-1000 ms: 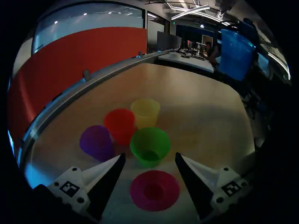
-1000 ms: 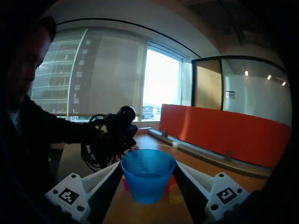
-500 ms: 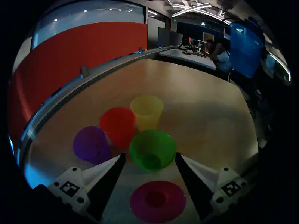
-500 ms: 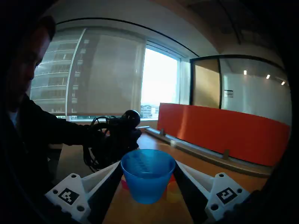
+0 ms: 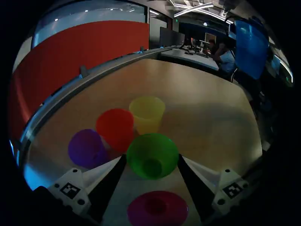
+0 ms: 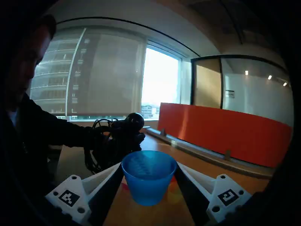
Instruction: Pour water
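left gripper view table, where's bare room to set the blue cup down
Bare table right of the yellow cup and green cup, out to the far edge. Crowded at left: red cup, purple cup; pink cup nearest.

The left gripper view is dim with a cool bluish cast. Its light comes from ceiling strip lights far off at the top, which leave a soft pale sheen on the counter and faint, blurred shadows around the green cup. Straight lines such as the red partition bow strongly toward the rim, where the picture darkens. The right gripper view is harshly backlit: the window is blown out to white, the person is nearly a silhouette, and the blue cup glows translucent. Small spot lights glint at the upper right, and the edges are dark and slightly soft
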Available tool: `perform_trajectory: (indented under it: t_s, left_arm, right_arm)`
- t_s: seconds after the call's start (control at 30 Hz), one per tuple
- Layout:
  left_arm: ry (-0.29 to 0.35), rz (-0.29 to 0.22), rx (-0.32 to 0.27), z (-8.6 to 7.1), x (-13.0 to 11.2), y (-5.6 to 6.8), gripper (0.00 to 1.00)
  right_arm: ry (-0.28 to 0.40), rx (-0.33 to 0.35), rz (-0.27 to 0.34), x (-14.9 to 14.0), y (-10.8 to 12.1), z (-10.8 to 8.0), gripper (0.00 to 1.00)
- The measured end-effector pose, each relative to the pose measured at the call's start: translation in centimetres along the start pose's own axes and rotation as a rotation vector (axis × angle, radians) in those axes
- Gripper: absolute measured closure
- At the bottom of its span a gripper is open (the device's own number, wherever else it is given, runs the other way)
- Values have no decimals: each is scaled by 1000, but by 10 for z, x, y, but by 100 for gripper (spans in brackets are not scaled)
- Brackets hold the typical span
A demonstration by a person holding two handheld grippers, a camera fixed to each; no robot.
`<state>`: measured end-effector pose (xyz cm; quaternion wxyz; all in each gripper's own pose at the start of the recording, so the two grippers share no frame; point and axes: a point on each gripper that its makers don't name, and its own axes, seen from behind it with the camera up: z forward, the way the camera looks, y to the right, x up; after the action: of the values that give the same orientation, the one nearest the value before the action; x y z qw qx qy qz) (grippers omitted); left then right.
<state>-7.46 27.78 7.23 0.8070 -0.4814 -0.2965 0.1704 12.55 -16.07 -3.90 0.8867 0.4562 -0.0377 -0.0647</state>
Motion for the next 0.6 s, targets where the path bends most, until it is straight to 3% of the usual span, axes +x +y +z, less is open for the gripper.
perform_trajectory:
  t_s: [0.07, 0.2, 0.6]
  left_arm:
    - [2, -1, 7, 1, 0, -1, 1]
    - [12, 6, 22, 3, 2, -3, 12]
    - [34, -3, -2, -3, 2, 6, 13]
  right_arm:
    - [1, -1, 0, 0, 0, 0, 8]
    - [1, 0, -1, -1, 0, -1, 8]
    - [-3, -6, 2, -2, 1, -3, 8]
